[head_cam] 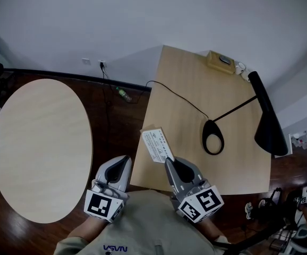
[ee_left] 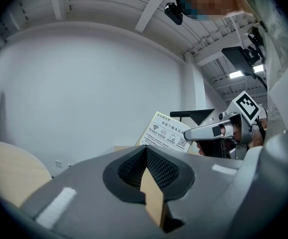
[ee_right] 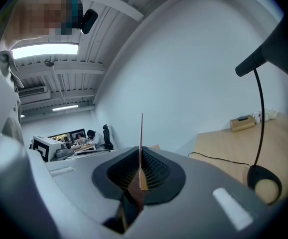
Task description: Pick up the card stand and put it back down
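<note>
From the head view, my right gripper (head_cam: 170, 162) pinches the card stand (head_cam: 156, 145) over the near edge of the worktop (head_cam: 196, 89), and my left gripper (head_cam: 123, 161) hangs just beside it. In the left gripper view, my jaws are closed on nothing. In the right gripper view, the card stands edge-on, clamped between my jaws.

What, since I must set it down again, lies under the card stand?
The card stand, gripped by the right gripper, hangs over the near left corner of the wooden table. Bare tabletop shows around it; the patch it covers is hidden.
</note>
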The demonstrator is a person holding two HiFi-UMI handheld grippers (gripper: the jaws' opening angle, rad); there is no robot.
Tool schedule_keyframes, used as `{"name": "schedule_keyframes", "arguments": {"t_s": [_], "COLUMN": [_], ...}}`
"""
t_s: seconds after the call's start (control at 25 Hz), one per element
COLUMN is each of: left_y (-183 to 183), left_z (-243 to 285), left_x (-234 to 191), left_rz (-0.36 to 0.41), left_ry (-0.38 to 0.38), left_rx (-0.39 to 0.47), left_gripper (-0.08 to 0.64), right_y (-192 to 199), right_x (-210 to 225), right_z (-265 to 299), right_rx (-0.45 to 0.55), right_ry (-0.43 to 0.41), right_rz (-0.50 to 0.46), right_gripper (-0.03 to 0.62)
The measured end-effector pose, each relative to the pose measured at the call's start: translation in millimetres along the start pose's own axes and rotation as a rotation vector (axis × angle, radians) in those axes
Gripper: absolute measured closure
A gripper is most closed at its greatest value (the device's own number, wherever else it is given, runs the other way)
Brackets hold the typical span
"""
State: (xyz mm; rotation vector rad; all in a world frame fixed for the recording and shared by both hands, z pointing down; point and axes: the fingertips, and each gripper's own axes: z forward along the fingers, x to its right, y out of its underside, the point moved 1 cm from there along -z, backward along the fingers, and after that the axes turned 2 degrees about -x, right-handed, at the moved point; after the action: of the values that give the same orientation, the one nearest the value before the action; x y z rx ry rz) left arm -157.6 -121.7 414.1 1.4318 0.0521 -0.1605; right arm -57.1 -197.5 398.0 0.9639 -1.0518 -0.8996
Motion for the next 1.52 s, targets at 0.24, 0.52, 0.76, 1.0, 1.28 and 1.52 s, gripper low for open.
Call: {"name": "schedule_keyframes", "arguments": {"t_s": [0.24, 0.52, 0.76, 1.0, 1.28, 1.52], "left_y": [1.6, 2.8, 2.8, 2.6, 6.4, 11.2], "left_z": [2.8, 6.1, 5.4, -2.6, -39.3, -82.6], "left_x": [1.1, -4.8, -7.1, -26.2, -71.4, -115.3], "left_rz": [0.003, -0.012, -0.029, -0.041, -0.062, -0.088], "left_ry": [0.004, -0.026, -0.027, -0.074, -0.185, -0.306], "left_rx": [-0.004, 0.005, 0.008, 0.019, 0.023, 0.022], "left_gripper": [0.558, 0.558, 0.556, 0.555, 0.555, 0.555], "right_y": [1.9, 3.1, 0.0, -3.8, -10.2, -9.0], "right_x": [1.6, 3.2, 2.4, -8.4, -50.0, -101.5], "right_z": [1.1, 2.3, 3.8, 23.8, 70.0, 121.5], "right_rx": [-0.003, -0.004, -0.002, -0.009, -0.024, -0.050], "right_ry": [0.000, -0.002, -0.013, -0.050, -0.162, -0.296], "right_rz": [0.001, 0.003, -0.001, -0.016, -0.065, -0.124], "right_gripper": [0.577, 0.578, 0.578, 0.578, 0.578, 0.578]}}
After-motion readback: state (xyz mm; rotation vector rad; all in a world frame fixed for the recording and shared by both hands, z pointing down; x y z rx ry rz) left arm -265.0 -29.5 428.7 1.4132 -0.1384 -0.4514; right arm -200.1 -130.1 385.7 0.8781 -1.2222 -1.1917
